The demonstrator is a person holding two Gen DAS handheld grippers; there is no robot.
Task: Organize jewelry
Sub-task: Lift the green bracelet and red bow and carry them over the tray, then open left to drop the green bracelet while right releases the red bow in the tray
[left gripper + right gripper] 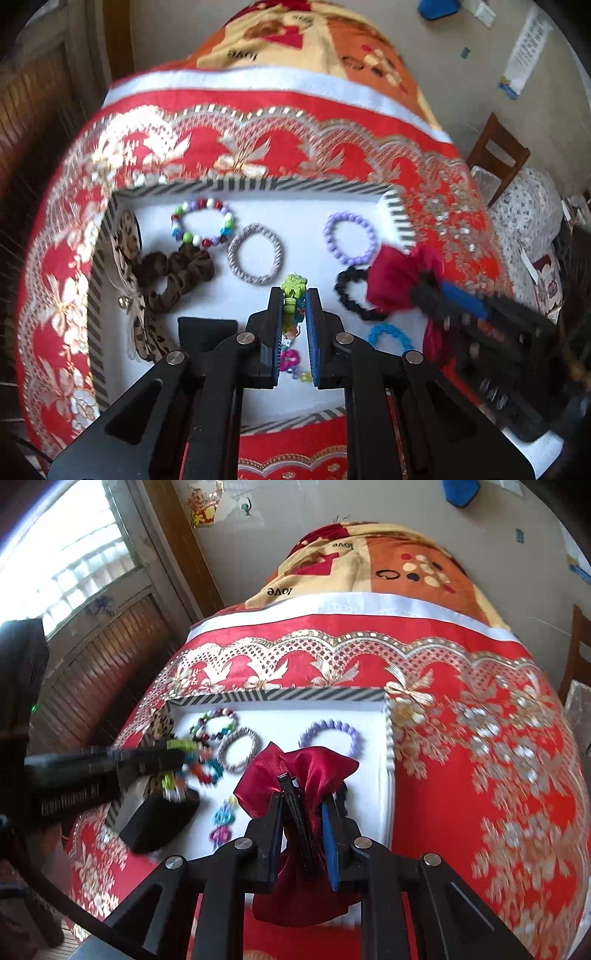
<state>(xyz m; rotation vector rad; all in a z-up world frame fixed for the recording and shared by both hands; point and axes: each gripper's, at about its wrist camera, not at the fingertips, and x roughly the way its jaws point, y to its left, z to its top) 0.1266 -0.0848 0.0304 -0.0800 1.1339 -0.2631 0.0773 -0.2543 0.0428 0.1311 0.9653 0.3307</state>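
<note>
My left gripper [295, 295] is shut on a colourful flower-bead necklace [293, 286] and holds it above the white tray [258, 192]; its beads hang down between the fingers. My right gripper [306, 797] is shut on the neck of a dark red satin pouch [295, 768] over the tray's right side; the pouch also shows in the left wrist view [395, 277]. In the tray lie a multicolour bead bracelet [203, 225], a silver ring bracelet [255, 254], a purple bead bracelet [350, 238], a brown scrunchie [177, 277], a black scrunchie [351, 295] and a blue bracelet [389, 334].
The tray has a striped rim and sits on a red and gold embroidered cloth [480, 738]. A leopard-print bow [129, 258] lies at the tray's left edge and a black box [155, 823] at its near left. A wooden chair [498, 155] stands to the right.
</note>
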